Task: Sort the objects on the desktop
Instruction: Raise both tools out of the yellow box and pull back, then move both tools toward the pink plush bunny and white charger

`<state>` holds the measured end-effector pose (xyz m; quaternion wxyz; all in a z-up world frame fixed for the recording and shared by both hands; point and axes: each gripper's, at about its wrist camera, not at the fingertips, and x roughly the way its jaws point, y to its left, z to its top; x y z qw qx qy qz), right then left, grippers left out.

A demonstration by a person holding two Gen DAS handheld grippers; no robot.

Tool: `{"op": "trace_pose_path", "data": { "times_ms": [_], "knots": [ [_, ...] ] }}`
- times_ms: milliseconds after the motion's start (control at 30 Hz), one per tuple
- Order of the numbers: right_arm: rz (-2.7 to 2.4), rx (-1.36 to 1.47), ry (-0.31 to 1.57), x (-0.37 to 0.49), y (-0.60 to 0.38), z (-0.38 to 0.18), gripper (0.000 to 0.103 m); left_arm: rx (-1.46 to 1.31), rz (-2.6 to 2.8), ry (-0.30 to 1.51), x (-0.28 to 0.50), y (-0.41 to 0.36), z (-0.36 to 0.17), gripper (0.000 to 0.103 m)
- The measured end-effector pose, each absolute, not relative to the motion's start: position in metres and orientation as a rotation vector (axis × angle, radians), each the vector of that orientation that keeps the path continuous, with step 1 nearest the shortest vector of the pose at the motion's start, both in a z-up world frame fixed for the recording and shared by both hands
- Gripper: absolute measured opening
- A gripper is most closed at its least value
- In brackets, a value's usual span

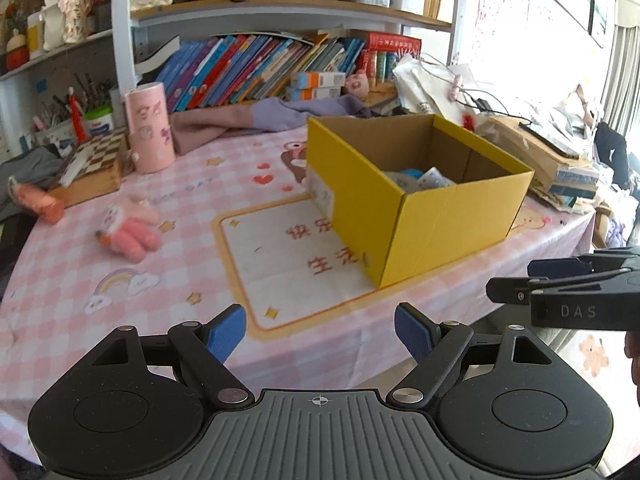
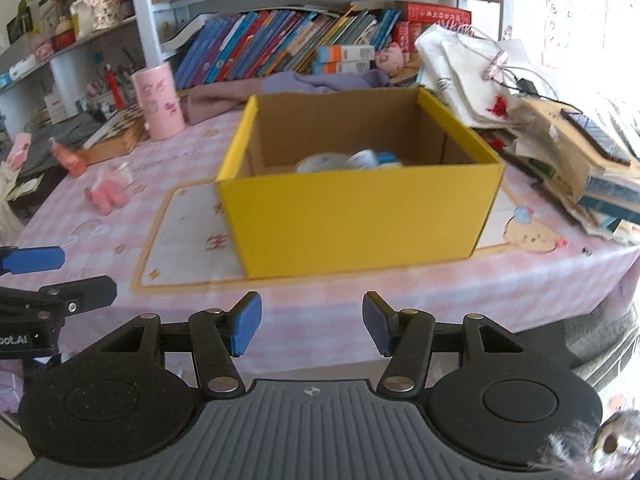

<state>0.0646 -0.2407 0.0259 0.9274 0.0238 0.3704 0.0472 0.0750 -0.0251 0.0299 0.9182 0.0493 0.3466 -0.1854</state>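
A yellow cardboard box (image 1: 432, 220) (image 2: 360, 212) stands open on the pink checked tablecloth, with a few white and blue items inside (image 2: 348, 160). A pink plush toy (image 1: 128, 228) (image 2: 108, 190) lies on the cloth to the left. An orange-pink bottle (image 1: 38, 200) (image 2: 68, 158) lies further left. My left gripper (image 1: 320, 334) is open and empty over the near table edge. My right gripper (image 2: 312, 326) is open and empty in front of the box. Each gripper shows at the edge of the other's view.
A pink cylinder holder (image 1: 150, 128) and a chessboard box (image 1: 96, 164) stand at the back left. Purple cloth (image 1: 280, 114) lies behind the box. Stacked books and bags (image 2: 568, 152) crowd the right side. Bookshelves (image 1: 260, 68) line the back.
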Motion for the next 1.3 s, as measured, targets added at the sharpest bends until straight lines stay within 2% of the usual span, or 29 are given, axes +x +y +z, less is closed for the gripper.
{"op": "trace_pose_path", "data": {
  "times_ms": [500, 900, 1033, 1300],
  "knots": [
    [0.228, -0.006, 0.772, 0.041, -0.160, 0.019, 0.060, 0.123, -0.313, 0.731, 0.044, 0.033, 0.026, 0.084],
    [0.356, -0.065, 0.769, 0.039, -0.102, 0.015, 0.061, 0.111, -0.227, 0.732, 0.030, 0.078, 0.026, 0.084],
    [0.378, -0.076, 0.772, 0.040, -0.089, 0.016, 0.061, 0.100, -0.202, 0.726, 0.029, 0.090, 0.029, 0.089],
    [0.408, -0.108, 0.756, 0.044, -0.073, 0.019, 0.063, 0.074, -0.195, 0.747, 0.034, 0.100, 0.025, 0.090]
  ]
}}
